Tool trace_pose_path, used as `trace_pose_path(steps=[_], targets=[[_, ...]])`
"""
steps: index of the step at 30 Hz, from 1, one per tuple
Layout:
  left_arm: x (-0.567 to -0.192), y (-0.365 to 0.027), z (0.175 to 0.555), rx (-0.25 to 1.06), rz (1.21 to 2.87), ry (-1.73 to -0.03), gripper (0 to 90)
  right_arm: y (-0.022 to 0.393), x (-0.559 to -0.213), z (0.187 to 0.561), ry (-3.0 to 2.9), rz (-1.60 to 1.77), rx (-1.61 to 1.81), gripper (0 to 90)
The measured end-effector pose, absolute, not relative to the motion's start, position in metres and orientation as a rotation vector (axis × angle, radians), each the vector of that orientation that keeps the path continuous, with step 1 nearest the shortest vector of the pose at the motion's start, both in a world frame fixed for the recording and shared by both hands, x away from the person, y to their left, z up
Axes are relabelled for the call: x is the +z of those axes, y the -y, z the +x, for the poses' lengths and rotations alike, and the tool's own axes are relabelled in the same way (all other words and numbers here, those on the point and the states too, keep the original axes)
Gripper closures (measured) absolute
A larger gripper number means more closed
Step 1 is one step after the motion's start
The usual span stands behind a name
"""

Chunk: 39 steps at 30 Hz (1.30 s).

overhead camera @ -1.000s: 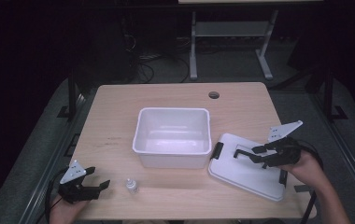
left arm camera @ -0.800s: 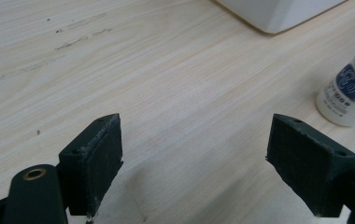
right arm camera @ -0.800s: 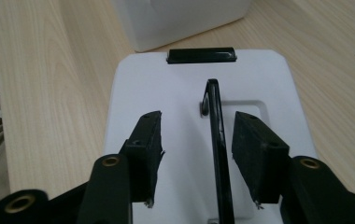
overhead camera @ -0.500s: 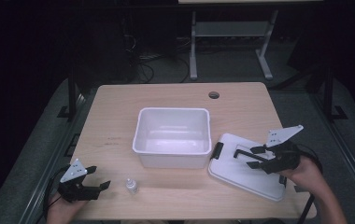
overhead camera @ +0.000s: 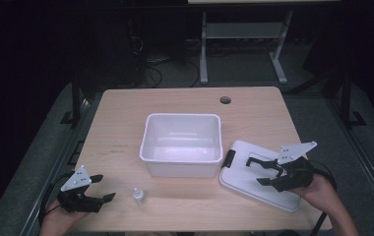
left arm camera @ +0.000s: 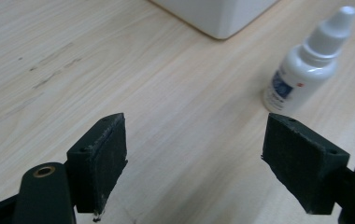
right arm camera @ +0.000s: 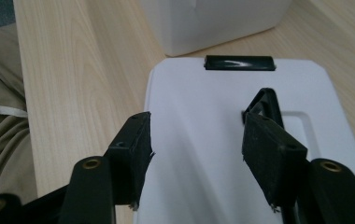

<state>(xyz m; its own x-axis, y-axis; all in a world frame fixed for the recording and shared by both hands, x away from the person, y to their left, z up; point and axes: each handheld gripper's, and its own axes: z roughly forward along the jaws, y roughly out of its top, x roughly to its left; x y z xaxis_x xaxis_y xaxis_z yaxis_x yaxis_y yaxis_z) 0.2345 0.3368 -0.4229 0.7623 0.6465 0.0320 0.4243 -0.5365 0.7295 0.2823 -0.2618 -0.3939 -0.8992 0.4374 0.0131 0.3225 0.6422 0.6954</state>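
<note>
Two handheld tools worked at a pale wooden surface (overhead camera: 126, 128) seen from above. At the middle stood an open white bin (overhead camera: 182, 142), looking empty. Its flat white lid (overhead camera: 254, 179) lay on the surface just right of the bin, with a black latch (right arm camera: 239, 62) at the edge nearest the bin and a black handle (right arm camera: 265, 105) on top. The right tool (overhead camera: 261, 172) hovered over the lid; its jaws had just been opening and stood moderately apart, with the lid below them and nothing pinched between them. In the right gripper view the handle sat just beyond one jaw, not gripped. A small white dropper bottle (overhead camera: 138, 195) stood upright near the front edge, in front of the bin and apart from it. The left tool (overhead camera: 104, 189) pointed toward the bottle from its left, near but not touching; its jaws stood wide with bare wood between them, having just narrowed slightly. Judging by the layout, the work appeared to be at an early stage: the bottle was not yet in the bin and the lid was not yet fitted, so both steps seemed to remain.
</note>
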Motion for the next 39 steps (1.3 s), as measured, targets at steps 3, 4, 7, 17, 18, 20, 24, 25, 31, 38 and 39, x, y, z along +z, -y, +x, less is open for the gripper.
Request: trace_pose_path(steps=[3,4,7,17,18,20,24,25,31,38,39], targets=[[-0.417,-0.334,0.235,0.346,2.237,-0.749,21.3,0.261,-0.402,0.278,-2.709,0.642,1.099,40.6],[-0.416,-0.333,0.235,0.335,2.243,-0.74,21.3,0.261,-0.404,0.277,-2.709,0.651,1.097,40.2],[-0.414,-0.331,0.235,0.318,2.261,-0.718,21.5,0.26,-0.408,0.276,-2.708,0.649,1.106,40.1],[-0.403,-0.32,0.238,0.245,2.331,-0.623,24.6,0.253,-0.421,0.269,-2.708,0.655,1.093,36.5],[-0.403,-0.316,0.238,0.23,2.339,-0.61,24.7,0.251,-0.423,0.268,-2.708,0.65,1.094,35.9],[-0.402,-0.314,0.239,0.22,2.354,-0.596,24.8,0.25,-0.424,0.268,-2.709,0.66,1.097,35.7],[-0.401,-0.305,0.241,0.199,2.373,-0.556,28.1,0.245,-0.429,0.265,-2.713,0.645,1.085,34.7],[-0.401,-0.305,0.241,0.199,2.373,-0.556,28.6,0.245,-0.429,0.265,-2.713,0.645,1.085,34.7],[-0.402,-0.295,0.245,0.157,2.385,-0.495,31.5,0.245,-0.431,0.263,-2.711,0.64,1.082,34.2],[-0.407,-0.287,0.247,0.118,2.397,-0.465,34.8,0.247,-0.435,0.262,-2.708,0.649,1.088,32.9],[-0.407,-0.287,0.248,0.112,2.394,-0.47,34.9,0.247,-0.435,0.262,-2.706,0.651,1.093,32.9]])
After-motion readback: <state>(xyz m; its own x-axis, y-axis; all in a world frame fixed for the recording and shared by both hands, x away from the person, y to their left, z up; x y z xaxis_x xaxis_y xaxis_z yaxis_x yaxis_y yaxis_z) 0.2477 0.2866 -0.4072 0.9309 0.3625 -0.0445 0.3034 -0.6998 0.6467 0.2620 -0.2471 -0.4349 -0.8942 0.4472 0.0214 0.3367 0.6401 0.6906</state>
